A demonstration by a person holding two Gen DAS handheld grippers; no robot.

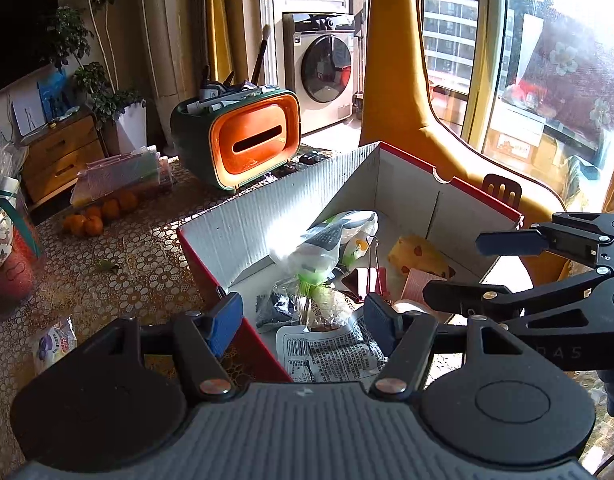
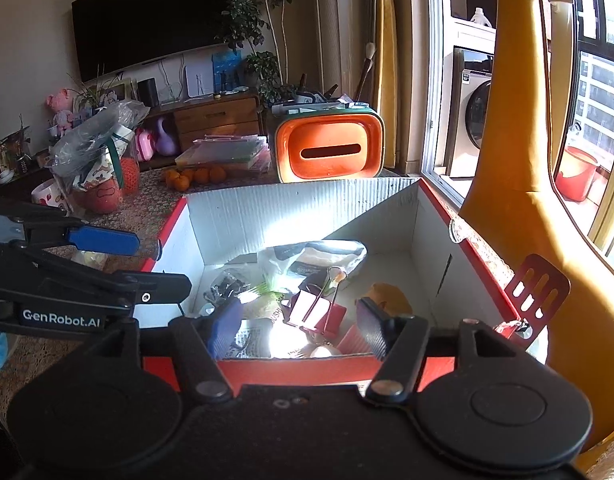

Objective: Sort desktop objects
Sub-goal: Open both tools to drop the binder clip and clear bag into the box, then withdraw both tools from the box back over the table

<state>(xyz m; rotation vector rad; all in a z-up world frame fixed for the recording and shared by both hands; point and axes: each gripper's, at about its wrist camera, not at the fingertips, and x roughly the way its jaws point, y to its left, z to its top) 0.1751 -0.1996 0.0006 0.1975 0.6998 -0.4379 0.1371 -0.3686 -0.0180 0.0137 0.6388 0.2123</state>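
Nearest the cameras, the left gripper (image 1: 303,322) and right gripper (image 2: 297,326) both hover over the near rim of the red cardboard box (image 2: 307,208), jaws parted and holding nothing. Below them, inside the box, lie a printed packet (image 1: 331,354), a red binder clip (image 2: 317,312), a clear snack bag (image 1: 327,240) and a yellow spotted item (image 1: 417,254). The drop looks finished; I would lift both grippers clear of the rim before swinging away. Farther back on the bench (image 1: 119,280) wait the oranges (image 1: 101,212), likely next, beside an orange-fronted organizer (image 1: 253,140).
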